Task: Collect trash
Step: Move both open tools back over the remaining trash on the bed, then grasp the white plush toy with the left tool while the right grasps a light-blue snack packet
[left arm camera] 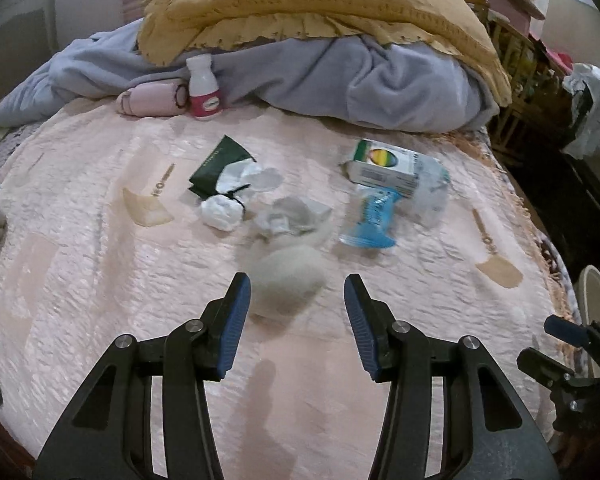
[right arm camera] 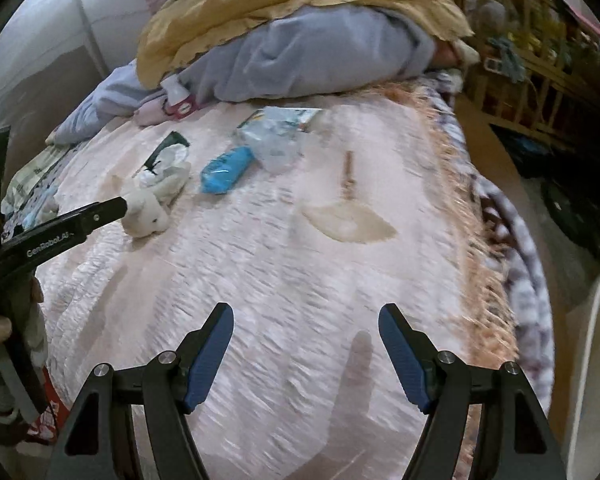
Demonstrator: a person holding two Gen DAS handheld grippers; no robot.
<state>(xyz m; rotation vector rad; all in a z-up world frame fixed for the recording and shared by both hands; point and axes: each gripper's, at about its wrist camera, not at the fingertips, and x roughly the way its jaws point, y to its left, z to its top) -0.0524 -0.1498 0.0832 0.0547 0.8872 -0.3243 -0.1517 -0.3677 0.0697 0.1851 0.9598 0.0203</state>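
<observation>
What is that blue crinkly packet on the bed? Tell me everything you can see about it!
The blue packet is a shiny plastic wrapper, bright blue with pale markings too blurry to read. It looks crumpled and flattened, with a crimped end flaring out. It lies flat on the pink bedspread, its far end tucked against a small cardboard box and some clear plastic. In the right wrist view it lies slantwise. No gripper touches it.

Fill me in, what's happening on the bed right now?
A person holds a gripper in each hand over a pink bedspread strewn with trash. The left gripper is open around a blurred crumpled wad, not clamped. The right gripper is open and empty. A blue wrapper, small box and white tissues lie uncollected.
</observation>
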